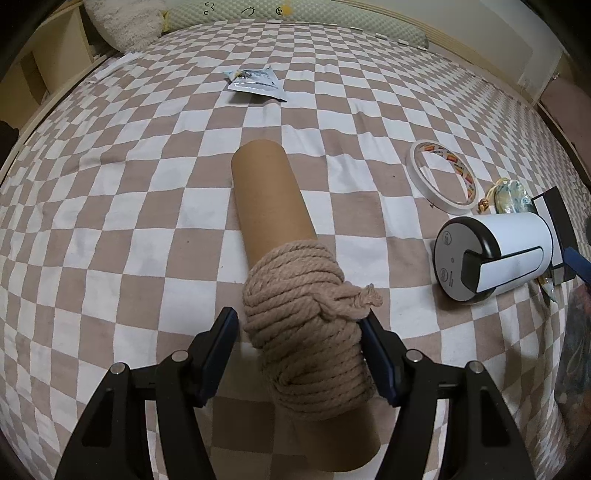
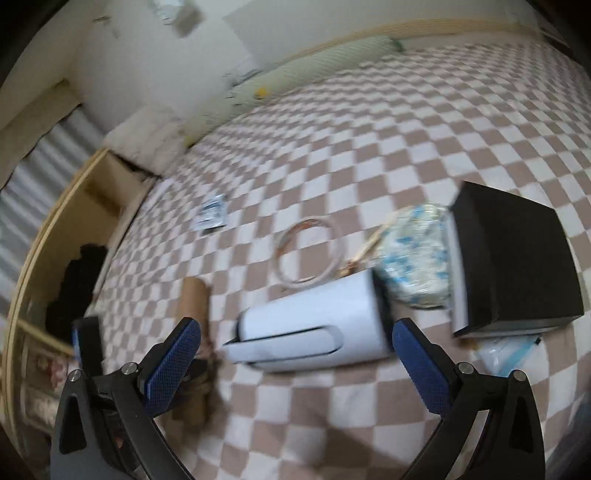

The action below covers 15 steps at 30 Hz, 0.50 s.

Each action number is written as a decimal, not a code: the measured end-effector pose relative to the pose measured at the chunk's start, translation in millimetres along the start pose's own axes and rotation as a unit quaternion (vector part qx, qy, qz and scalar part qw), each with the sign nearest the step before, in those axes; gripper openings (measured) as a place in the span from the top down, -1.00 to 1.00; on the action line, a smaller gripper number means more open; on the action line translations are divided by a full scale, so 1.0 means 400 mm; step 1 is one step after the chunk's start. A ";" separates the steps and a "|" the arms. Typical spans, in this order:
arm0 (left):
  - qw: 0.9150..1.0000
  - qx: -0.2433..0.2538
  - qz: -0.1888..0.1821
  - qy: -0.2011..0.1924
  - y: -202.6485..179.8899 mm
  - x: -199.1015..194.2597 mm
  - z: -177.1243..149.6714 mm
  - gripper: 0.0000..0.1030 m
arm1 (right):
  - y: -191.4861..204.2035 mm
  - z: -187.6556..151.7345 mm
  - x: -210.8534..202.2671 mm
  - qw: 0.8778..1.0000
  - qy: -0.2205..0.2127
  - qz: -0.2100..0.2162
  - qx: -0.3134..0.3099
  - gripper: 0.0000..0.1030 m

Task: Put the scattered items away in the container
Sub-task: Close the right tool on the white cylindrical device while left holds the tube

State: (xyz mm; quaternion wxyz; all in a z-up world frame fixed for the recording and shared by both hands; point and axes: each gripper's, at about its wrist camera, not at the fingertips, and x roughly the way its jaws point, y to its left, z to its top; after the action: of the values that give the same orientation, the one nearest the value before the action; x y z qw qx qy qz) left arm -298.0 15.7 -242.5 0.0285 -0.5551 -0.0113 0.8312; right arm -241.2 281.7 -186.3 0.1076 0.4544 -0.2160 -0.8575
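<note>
A cardboard tube (image 1: 269, 199) wound with beige rope (image 1: 306, 332) lies on the checkered bed. My left gripper (image 1: 299, 328) is open, its jaws on either side of the rope coil; the right pad seems to touch it. My right gripper (image 2: 295, 332) is open above a white cylinder with a black slot (image 2: 314, 332), also in the left wrist view (image 1: 495, 254). A tape ring (image 1: 439, 177), a blue-white packet (image 2: 417, 258), a black box (image 2: 517, 258) and a silver sachet (image 1: 255, 81) lie around. The tube also shows in the right wrist view (image 2: 192, 299).
A green bolster (image 1: 332, 18) and fluffy pillow (image 1: 125, 22) lie at the head of the bed. Wooden shelving (image 2: 74, 221) stands beside the bed on the left. A clear bag (image 2: 509, 354) lies by the black box. The right wrist view is blurred.
</note>
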 end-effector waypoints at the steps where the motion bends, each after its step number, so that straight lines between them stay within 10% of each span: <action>1: 1.000 0.000 0.000 0.001 0.000 0.003 0.002 -0.30 | -0.008 0.003 0.009 1.000 0.001 -0.003 -0.002 -1.00; 15: 1.000 -0.002 -0.002 0.001 0.030 0.031 0.029 -0.37 | -0.036 -0.051 0.075 0.991 0.077 0.094 0.062 -1.00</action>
State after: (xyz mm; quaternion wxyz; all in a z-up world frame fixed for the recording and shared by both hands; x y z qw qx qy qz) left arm -313.9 4.6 -249.9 0.0293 -0.5563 -0.0139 0.8304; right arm -241.1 277.4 -224.9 0.1755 0.5026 -0.3019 -0.7908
